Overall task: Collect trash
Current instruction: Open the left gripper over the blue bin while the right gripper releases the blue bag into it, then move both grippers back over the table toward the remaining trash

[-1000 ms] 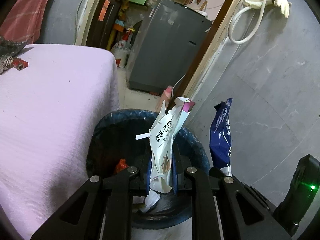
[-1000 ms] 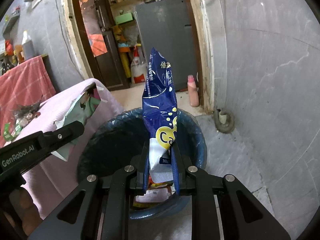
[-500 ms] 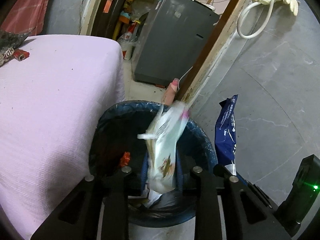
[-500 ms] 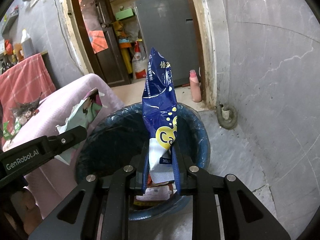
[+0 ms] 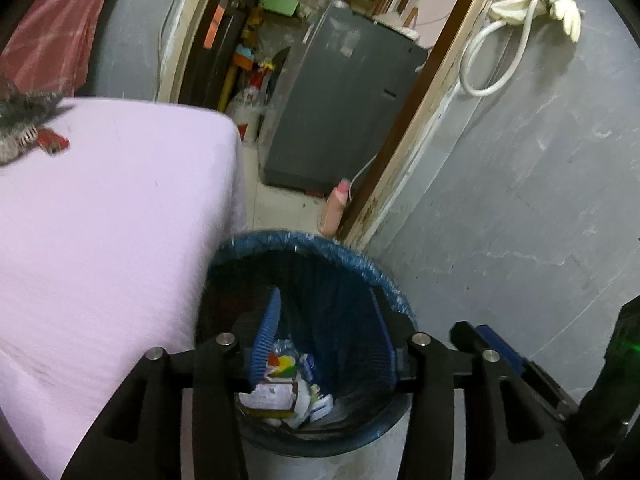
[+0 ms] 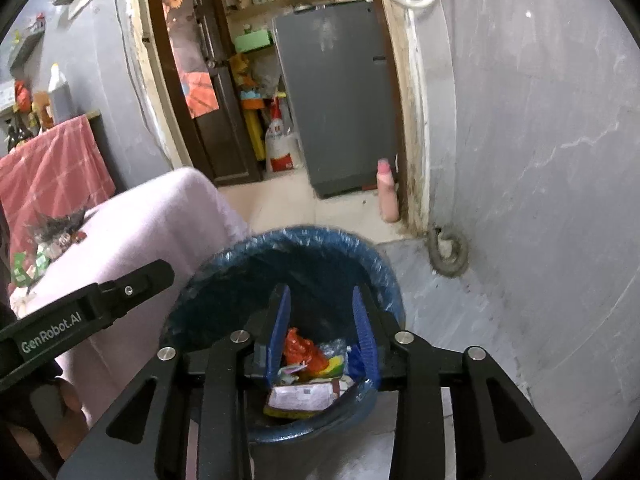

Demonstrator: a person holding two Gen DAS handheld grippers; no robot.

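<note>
Both grippers hang side by side over the bin [image 5: 320, 264], each pointing down into its mouth. The left gripper [image 5: 324, 336] has just been spreading its jaws; they now stand partly apart with nothing between them, and its blue pads [image 5: 264, 336] frame the dark liner inside the bin. Straight below and ahead of its tips lies the trash [image 5: 288, 392]: a heap of wrappers and torn packets at the bottom of the bin, white, yellow and red among them.

The right gripper [image 6: 322, 330] has likewise just been opening, and its jaws are partly parted and empty. Between and beneath its pads the same heap shows, with a crumpled red wrapper [image 6: 300, 346] on top and a white printed packet [image 6: 304, 396] nearer the tool.

To the left of both grippers, touching or just beside the bin's rim, is a table draped in a pale pink cloth [image 5: 104, 216]; at its far left edge sit more scraps [image 5: 28, 128]. Beyond the bin, past the grippers' tips, a pink bottle [image 5: 336, 208] stands on the floor by a door frame, with a grey cabinet [image 5: 340, 112] behind it.
</note>
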